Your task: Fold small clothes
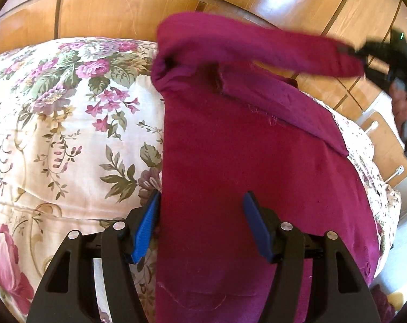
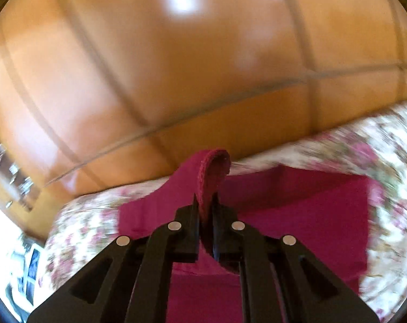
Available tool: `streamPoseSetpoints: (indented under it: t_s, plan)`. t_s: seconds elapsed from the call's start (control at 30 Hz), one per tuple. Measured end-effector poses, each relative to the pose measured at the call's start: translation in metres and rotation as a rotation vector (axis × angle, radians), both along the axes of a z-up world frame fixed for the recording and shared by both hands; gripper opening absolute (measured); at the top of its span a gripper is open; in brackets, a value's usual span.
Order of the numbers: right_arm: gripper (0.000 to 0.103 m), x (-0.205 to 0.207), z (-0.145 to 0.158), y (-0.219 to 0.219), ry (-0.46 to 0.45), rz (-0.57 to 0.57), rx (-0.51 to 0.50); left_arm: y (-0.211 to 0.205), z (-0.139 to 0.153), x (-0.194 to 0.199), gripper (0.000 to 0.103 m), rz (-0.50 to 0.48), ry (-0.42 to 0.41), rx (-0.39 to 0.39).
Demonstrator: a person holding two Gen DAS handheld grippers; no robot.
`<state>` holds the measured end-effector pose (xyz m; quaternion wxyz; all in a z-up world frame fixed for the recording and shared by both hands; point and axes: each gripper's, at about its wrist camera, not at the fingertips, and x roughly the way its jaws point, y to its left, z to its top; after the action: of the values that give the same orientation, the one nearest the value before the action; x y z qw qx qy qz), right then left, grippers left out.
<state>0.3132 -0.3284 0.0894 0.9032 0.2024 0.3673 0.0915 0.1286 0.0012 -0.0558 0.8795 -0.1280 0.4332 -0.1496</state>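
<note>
The magenta garment (image 1: 244, 175) lies on the floral bed (image 1: 55, 113), partly folded: its left side already forms 1 straight edge. The right tongs (image 2: 205, 204) are clamped on a sleeve (image 1: 284, 45), lifted above the body of the cloth. The left tongs (image 1: 200, 210) stand apart over the near edge, gripping nothing. I judge the sleeve fold and final folds remain.
</note>
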Motion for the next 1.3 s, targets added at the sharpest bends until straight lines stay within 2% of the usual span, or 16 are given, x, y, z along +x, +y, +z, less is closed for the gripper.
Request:
streamPoseSetpoints:
  t_s: [0.2,0.27,0.3,0.33,0.37,0.43,0.5,0.6,0.7,0.77,0.87,0.97,1.03,1.07,1.13,1.3]
  plan:
    - [0.006,0.011,-0.070,-0.064,0.177,-0.145,-0.014,-0.004,-0.001,0.003,0.062,-0.003,0.008,0.020]
    - [0.011,0.010,-0.091,-0.082,0.220,-0.173,0.009,-0.005,0.003,0.005,0.062,-0.010,0.024,0.016]
    - [0.020,0.011,-0.101,-0.087,0.238,-0.167,0.048,-0.003,0.008,0.006,0.062,-0.015,0.031,-0.002]
    - [0.043,0.014,-0.108,-0.089,0.253,-0.166,0.072,0.000,0.014,0.007,0.062,-0.014,0.030,-0.022]
    - [0.049,0.012,-0.114,-0.093,0.263,-0.172,0.086,0.003,0.021,0.009,0.062,-0.009,0.019,-0.036]
    - [0.052,0.003,-0.114,-0.101,0.249,-0.180,0.077,0.009,0.041,0.016,0.062,0.005,-0.035,-0.051]
    - [0.061,-0.006,-0.107,-0.103,0.228,-0.194,0.062,0.012,0.059,0.029,0.062,0.019,-0.085,-0.060]
    - [0.062,-0.023,-0.081,-0.104,0.131,-0.214,0.024,0.008,0.077,0.053,0.062,0.025,-0.143,-0.033]
    - [0.062,-0.030,-0.061,-0.086,0.074,-0.139,-0.003,-0.003,0.083,0.080,0.062,0.009,-0.172,-0.006]
    - [0.061,-0.026,-0.061,-0.066,0.072,-0.082,-0.037,-0.009,0.081,0.096,0.057,-0.003,-0.158,0.002]
    - [0.062,-0.013,-0.078,-0.041,0.107,-0.038,-0.102,-0.020,0.068,0.120,0.056,-0.008,-0.120,0.040]
    - [0.067,-0.005,-0.106,-0.035,0.173,-0.052,-0.137,-0.024,0.042,0.137,0.056,0.003,-0.061,0.094]
    - [0.069,0.003,-0.135,-0.036,0.224,-0.082,-0.170,-0.019,0.010,0.145,0.056,0.012,0.038,0.105]
    - [0.070,0.001,-0.144,-0.036,0.189,-0.091,-0.161,-0.017,0.000,0.145,0.056,0.010,0.064,0.088]
    - [0.073,-0.003,-0.146,-0.027,0.141,-0.087,-0.215,-0.008,-0.005,0.141,0.056,0.025,0.038,0.026]
    - [0.079,0.000,-0.147,-0.025,0.131,-0.084,-0.225,-0.008,0.004,0.134,0.056,0.060,0.052,0.045]
